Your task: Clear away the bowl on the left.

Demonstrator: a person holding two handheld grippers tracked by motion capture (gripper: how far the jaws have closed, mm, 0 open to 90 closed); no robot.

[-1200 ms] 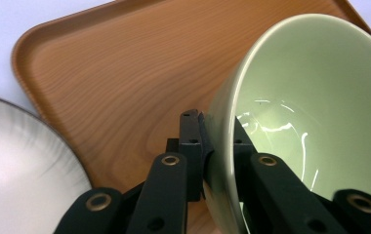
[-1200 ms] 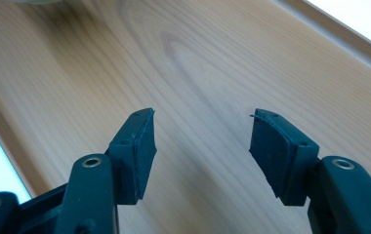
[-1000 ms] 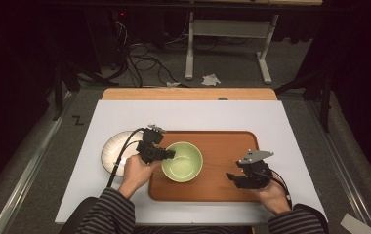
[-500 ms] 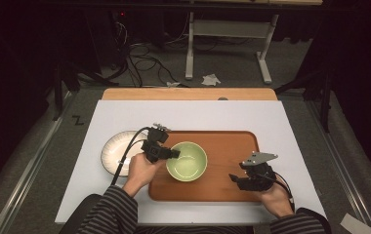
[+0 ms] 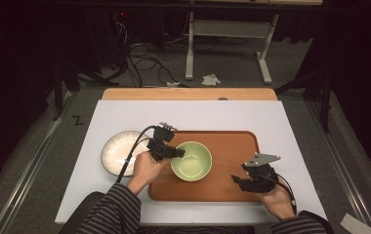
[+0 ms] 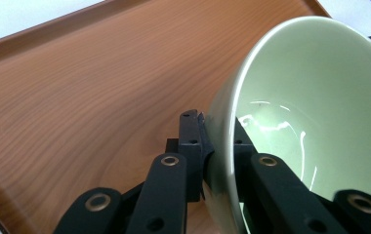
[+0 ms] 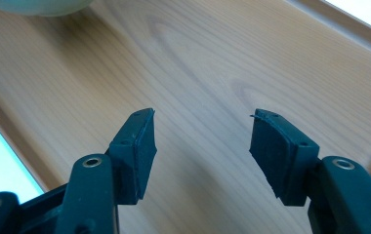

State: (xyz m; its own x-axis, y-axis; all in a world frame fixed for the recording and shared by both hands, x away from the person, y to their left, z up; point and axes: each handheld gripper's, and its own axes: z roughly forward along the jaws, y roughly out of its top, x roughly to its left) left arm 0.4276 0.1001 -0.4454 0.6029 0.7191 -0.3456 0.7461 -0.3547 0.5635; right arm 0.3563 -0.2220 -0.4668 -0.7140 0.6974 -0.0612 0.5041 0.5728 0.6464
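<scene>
A pale green bowl [image 5: 191,162] is over the left half of a wooden tray [image 5: 232,146]. My left gripper [image 5: 176,152] is shut on the bowl's left rim. In the left gripper view, one pad presses the outside of the bowl [image 6: 310,112] and the other the inside, where the left gripper [image 6: 215,131] pinches the wall. I cannot tell whether the bowl's base touches the tray [image 6: 100,83]. My right gripper [image 5: 237,180] stands open over the tray's front right part. In the right gripper view, nothing but bare wood [image 7: 198,63] lies between the jaws of the right gripper [image 7: 200,131].
A white ribbed plate [image 5: 117,153] lies on the white tabletop [image 5: 198,114] just left of the tray, under the left gripper's cable. The bowl's edge [image 7: 37,6] shows at the top left of the right gripper view. Beyond the table stand a desk frame and cables on the floor.
The bowl and my left gripper have edged a little to the right over the tray. My right gripper has shifted slightly right and toward the front edge.
</scene>
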